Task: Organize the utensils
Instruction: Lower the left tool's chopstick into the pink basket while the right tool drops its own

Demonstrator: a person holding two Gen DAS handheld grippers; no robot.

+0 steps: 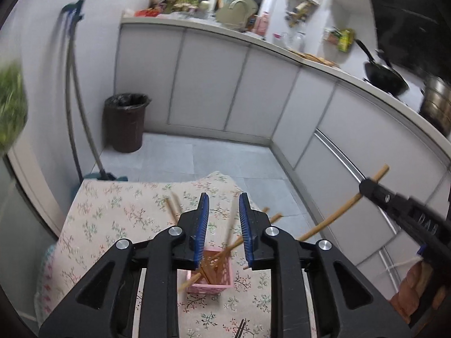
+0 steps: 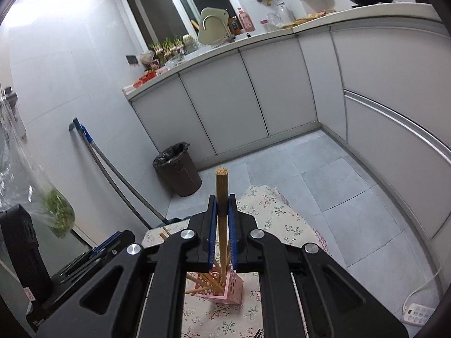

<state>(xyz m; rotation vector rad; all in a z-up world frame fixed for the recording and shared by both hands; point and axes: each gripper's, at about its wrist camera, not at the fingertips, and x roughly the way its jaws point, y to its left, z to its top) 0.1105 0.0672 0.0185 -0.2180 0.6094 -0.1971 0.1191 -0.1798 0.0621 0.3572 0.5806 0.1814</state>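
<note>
A single wooden chopstick [image 2: 221, 211] is clenched between the blue pads of the right tongs [image 2: 221, 214] and is held over the pink slotted basket [image 2: 231, 288], which stands on the floral-clothed desk [image 2: 279, 214]. The stick is gripped near its thick upper end, with the blunt top standing above the pads and the thin end reaching down into the basket mouth. The left tongs [image 1: 223, 219] are released, with nothing between the pads, and hover above the same basket [image 1: 222, 280].

Several more chopsticks [image 1: 214, 264] already lean in the basket at mixed angles. A dark pair [image 1: 241, 327] appears to lie on the cloth nearer the camera.

The stick is judged to be light, stiff and smooth, so a slide or twist within the pads is likely if the grip is loosened. The basket is probably light too and could be tipped by a sideways push. A hold around the thick upper part is judged best for remaining sticks.
</note>
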